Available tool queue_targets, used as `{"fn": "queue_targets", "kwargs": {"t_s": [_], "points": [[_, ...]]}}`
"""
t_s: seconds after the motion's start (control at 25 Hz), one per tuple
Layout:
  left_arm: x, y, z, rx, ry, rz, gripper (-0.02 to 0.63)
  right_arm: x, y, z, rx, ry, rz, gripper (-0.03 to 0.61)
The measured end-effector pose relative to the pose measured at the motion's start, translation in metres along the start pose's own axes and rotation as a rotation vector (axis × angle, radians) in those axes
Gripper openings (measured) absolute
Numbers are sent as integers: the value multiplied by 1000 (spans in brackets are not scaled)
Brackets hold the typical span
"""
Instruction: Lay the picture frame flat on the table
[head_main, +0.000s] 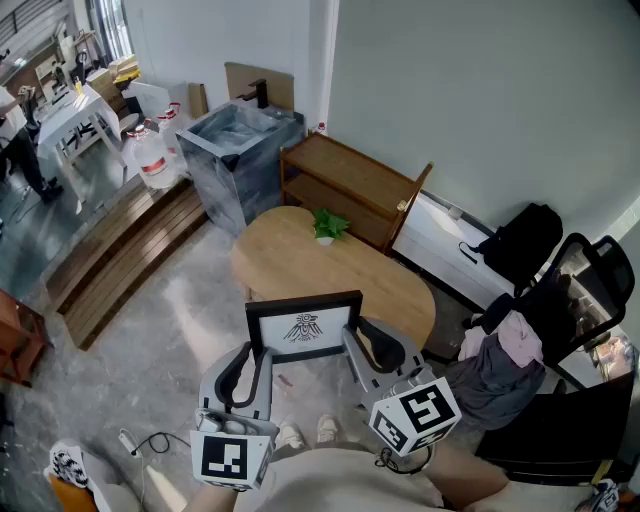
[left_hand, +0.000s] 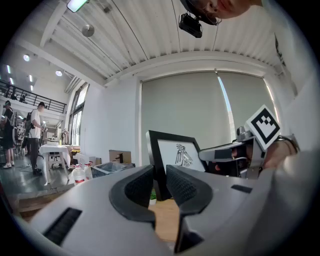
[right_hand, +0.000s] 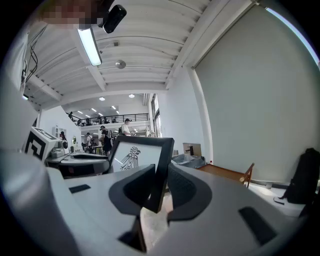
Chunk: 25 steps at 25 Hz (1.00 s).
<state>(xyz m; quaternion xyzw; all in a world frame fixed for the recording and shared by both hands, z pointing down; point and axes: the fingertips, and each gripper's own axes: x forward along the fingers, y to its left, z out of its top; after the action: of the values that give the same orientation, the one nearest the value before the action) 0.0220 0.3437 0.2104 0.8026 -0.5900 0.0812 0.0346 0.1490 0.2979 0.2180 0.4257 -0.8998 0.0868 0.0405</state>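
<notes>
Frame gripped upright by both grippers

The left gripper (head_main: 257, 358) has its fingers closed on the left edge of the frame (head_main: 304, 327), and the right gripper (head_main: 363, 346) has its fingers closed on the right edge. The frame stands upright between the two pairs, and the oval bench (head_main: 290, 258) lies beyond the fingertips.

Potted plant (head_main: 328, 226), wooden shelf (head_main: 352, 187), backpack (head_main: 522, 243).

The left gripper (head_main: 257, 352) and the right gripper (head_main: 362, 340) were side by side, low and close in front of the person's body, both pointing forward; the left's jaws were clamped on the left edge of the upright picture frame (head_main: 305, 328); the right's jaws pinched its right edge.
</notes>
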Motion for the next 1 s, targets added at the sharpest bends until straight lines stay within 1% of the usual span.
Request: {"fn": "queue_targets", "kwargs": {"t_s": [0.16,0.36,0.44,0.6,0.64,0.76,0.84,0.92,1.0], "points": [[0,-1,-4,-1,5,4,75,-2,-1,-6,31,-7,4,61],[6,-11,-12,5,40,7,75,-6,-11,-13,40,5,11,62],[9,-15,-13,3,37,11,75,-7,-16,-15,41,9,16,63],[14,-24,-21,11,103,15,75,-9,-26,-19,45,17,26,63],[16,-26,-21,13,98,17,75,-9,-29,-20,45,22,27,63],[24,-30,-16,11,31,25,75,-8,-37,-21,45,24,32,63],[28,-32,-14,11,17,30,75,-7,-41,-22,44,19,39,63],[30,-35,-15,10,31,36,75,-7,-45,-21,44,20,42,63],[30,-36,-20,10,79,43,75,-6,-47,-22,43,23,44,63]]}}
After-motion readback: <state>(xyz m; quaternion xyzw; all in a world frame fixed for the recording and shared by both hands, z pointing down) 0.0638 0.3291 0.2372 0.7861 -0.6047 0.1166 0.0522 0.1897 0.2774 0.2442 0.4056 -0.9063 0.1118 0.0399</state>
